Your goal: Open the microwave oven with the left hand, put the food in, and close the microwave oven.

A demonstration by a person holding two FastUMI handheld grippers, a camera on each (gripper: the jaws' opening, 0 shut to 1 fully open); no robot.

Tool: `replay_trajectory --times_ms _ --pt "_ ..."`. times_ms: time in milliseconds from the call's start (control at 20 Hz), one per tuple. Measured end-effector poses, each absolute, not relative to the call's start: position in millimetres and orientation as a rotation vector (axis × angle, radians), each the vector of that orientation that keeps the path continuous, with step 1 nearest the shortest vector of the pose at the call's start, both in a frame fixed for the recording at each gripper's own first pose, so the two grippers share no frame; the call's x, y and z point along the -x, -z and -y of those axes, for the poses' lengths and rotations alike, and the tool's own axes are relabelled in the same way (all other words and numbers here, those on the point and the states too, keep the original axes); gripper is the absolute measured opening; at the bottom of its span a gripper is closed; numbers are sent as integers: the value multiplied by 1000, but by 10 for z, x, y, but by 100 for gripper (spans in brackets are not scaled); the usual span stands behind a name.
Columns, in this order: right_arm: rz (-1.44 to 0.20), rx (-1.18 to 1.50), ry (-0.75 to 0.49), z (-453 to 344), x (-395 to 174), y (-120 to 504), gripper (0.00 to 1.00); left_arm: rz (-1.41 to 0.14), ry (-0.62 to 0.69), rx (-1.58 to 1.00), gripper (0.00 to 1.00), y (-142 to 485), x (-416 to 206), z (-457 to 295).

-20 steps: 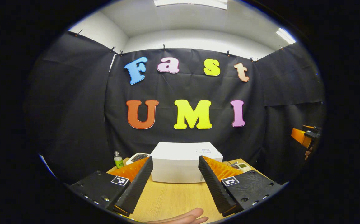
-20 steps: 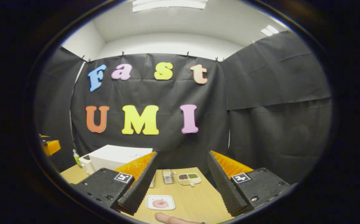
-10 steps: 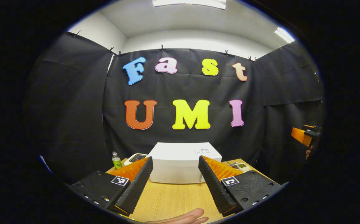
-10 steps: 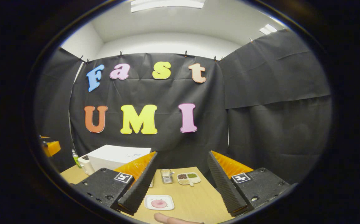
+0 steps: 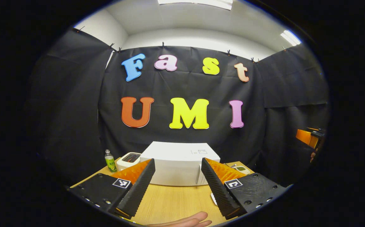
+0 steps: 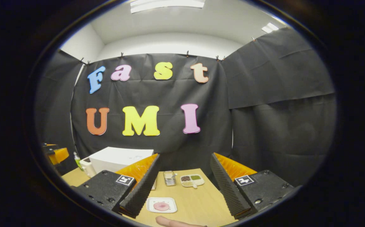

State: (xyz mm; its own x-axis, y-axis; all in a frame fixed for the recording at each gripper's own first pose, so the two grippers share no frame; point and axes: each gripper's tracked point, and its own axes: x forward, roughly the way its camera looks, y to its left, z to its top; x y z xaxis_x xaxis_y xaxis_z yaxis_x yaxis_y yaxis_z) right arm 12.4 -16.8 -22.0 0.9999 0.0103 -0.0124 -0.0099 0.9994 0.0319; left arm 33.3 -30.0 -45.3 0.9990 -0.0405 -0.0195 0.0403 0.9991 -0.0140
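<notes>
Left gripper nudged twd microwave, both grippers wide apart, empty.

table: pale matt wood grain | microwave: smooth matt white casing

On the table the microwave oven stands at the back, against the booth wall. To its left sit a small device and, farther left, a bottle. In the right gripper view, the plate with food on it lies near the front edge, right of the oven. Behind the plate stand a small container and, just right of that, a divided dish.
</notes>
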Motion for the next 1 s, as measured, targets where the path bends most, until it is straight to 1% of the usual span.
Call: replay_trajectory --times_ms 600,800,1000 --pt "-22 -31 -4 179 -186 269 96 -3 62 18 92 540 -478 491" --pt "-32 -41 -6 162 -197 333 96 -1 70 27 92 918 -921 669" --pt "-8 -16 -19 159 -142 320 96 -45 118 7 92 1565 -1528 977"
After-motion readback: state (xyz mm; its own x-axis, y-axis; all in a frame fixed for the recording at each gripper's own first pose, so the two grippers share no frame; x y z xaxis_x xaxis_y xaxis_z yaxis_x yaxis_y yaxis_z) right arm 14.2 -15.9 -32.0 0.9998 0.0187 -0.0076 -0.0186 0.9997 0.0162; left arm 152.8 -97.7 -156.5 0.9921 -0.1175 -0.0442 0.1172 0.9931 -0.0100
